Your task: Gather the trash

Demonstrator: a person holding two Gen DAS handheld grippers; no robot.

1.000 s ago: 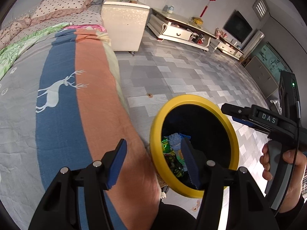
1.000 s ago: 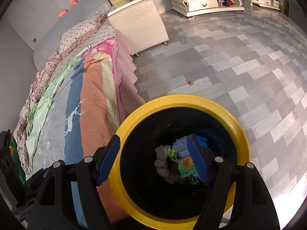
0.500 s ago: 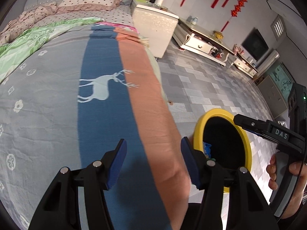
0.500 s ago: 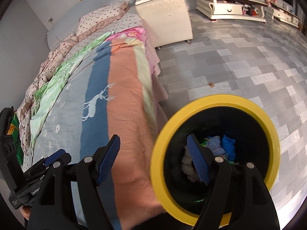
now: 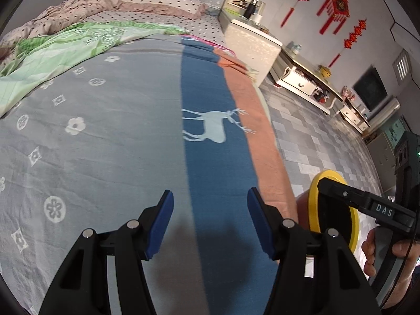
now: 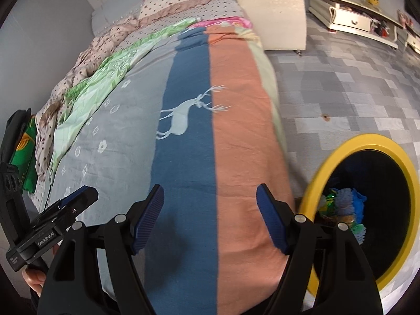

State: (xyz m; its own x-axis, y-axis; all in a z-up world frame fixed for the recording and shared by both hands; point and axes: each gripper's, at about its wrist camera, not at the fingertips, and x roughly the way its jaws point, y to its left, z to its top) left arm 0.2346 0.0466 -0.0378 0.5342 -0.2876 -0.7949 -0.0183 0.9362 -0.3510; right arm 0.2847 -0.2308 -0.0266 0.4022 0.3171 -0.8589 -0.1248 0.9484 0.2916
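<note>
At the far left of the bed lie a crumpled pink-and-brown dotted quilt (image 6: 86,60) and a pale green patterned sheet (image 5: 65,50), with a dotted pillow (image 5: 160,0) at the head. Next comes the wide bedspread of grey, blue and salmon cotton stripes, a white deer woven into the blue band (image 5: 212,128). The left gripper (image 5: 210,221) hangs over the grey and blue stripes with its blue-padded jaws apart and nothing between them. The right gripper (image 6: 210,219) is over the blue and salmon stripes, its jaws likewise spread and empty. To the right of the bed, on the grey tiled floor (image 6: 341,84), stands the round black trash bin with a yellow rim (image 6: 367,141), just beside the bed's edge; crumpled green, blue and pale wrappers (image 6: 344,204) lie at its bottom. Farther back stand a cream bedside cabinet (image 6: 273,10) and a low cream TV console (image 5: 304,78).
</note>
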